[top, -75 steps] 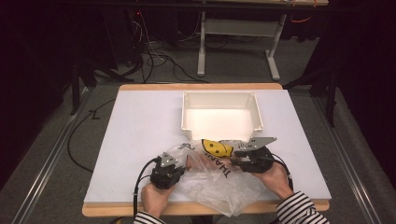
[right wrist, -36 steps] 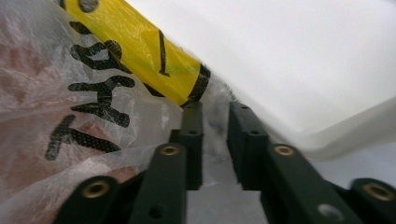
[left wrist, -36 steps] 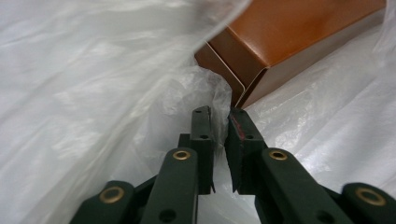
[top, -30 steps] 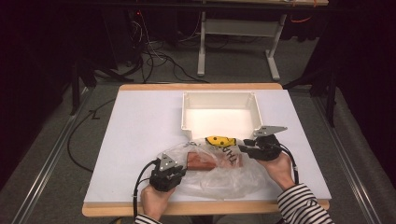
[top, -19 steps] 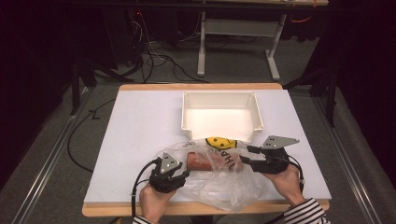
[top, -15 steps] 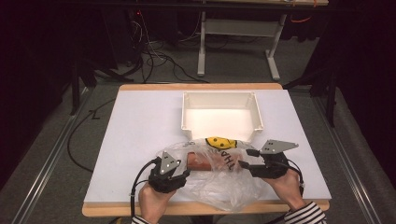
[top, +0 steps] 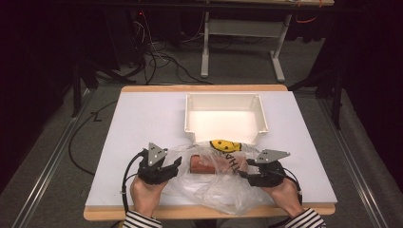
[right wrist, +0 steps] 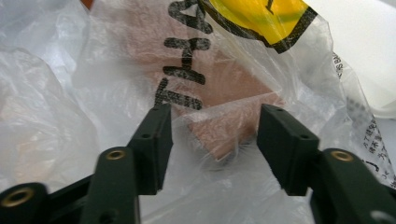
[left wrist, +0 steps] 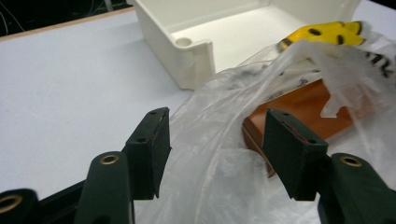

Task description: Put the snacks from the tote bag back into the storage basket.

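Note:
A clear plastic bag (top: 218, 185) with a yellow smiley (top: 224, 145) and black lettering lies crumpled at the table's front middle. Inside it lies a brown block (top: 202, 164). My left gripper (top: 178, 164) stands open at the bag's left edge; in the left gripper view, a fold of the bag (left wrist: 219, 186) rises between the parted jaws of the left gripper (left wrist: 212, 149), with the brown block (left wrist: 299, 102) just beyond. My right gripper (top: 242, 171) is open at the bag's right side. In the right gripper view, the right gripper (right wrist: 212, 140) straddles film over the brown block (right wrist: 224, 88).
An empty white bin (top: 223, 96) stands just behind the bag at the middle of the white table (top: 142, 123); its near corner (left wrist: 187, 60) is close to my left jaws. Bare tabletop lies to the left and right. Cables and table legs are on the floor beyond.
The right gripper swung out to the right near the bin, then came back toward the table's front edge. The bag spread and the brown block now shows. The left gripper barely moved.

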{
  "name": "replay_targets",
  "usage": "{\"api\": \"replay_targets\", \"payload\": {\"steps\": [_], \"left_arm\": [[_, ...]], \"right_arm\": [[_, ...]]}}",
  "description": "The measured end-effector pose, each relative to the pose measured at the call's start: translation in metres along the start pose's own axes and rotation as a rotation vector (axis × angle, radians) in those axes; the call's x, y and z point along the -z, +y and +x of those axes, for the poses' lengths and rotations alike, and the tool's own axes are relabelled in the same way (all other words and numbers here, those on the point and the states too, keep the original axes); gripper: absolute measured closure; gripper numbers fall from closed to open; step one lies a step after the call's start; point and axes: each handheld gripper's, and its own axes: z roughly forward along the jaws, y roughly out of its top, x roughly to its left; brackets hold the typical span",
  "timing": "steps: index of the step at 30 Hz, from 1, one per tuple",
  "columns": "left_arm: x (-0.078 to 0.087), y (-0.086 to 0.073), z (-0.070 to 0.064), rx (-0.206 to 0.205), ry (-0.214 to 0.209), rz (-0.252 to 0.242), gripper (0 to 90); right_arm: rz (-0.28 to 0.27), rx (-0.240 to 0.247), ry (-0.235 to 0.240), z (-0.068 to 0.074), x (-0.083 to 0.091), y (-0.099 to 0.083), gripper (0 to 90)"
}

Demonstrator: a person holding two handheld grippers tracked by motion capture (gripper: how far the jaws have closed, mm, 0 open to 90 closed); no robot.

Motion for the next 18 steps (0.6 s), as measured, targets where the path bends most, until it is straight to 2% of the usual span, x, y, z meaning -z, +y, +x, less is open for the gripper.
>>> {"api": "replay_targets", "payload": {"steps": [3,7,10,14,18], "left_arm": [[-0.013,-0.003,0.006,0.012,-0.009,0.023,45.2],[-0.028,-0.008,0.013,0.06,-0.059,0.051,58.5],[-0.034,-0.012,0.014,0.06,-0.083,0.065,69.3],[-0.035,-0.014,0.013,0.054,-0.099,0.063,78.8],[-0.035,-0.013,0.015,0.069,-0.113,0.043,85.2]], "right_arm": [[0.016,0.025,-0.015,0.001,-0.001,-0.002,58.2],[0.026,0.063,-0.02,0.002,0.003,-0.003,76.0],[0.024,0.077,-0.013,0.0,0.006,-0.004,87.5],[-0.012,0.078,-0.018,-0.005,0.014,-0.001,90.0],[-0.03,0.041,-0.043,-0.018,0.014,0.009,90.0]]}}
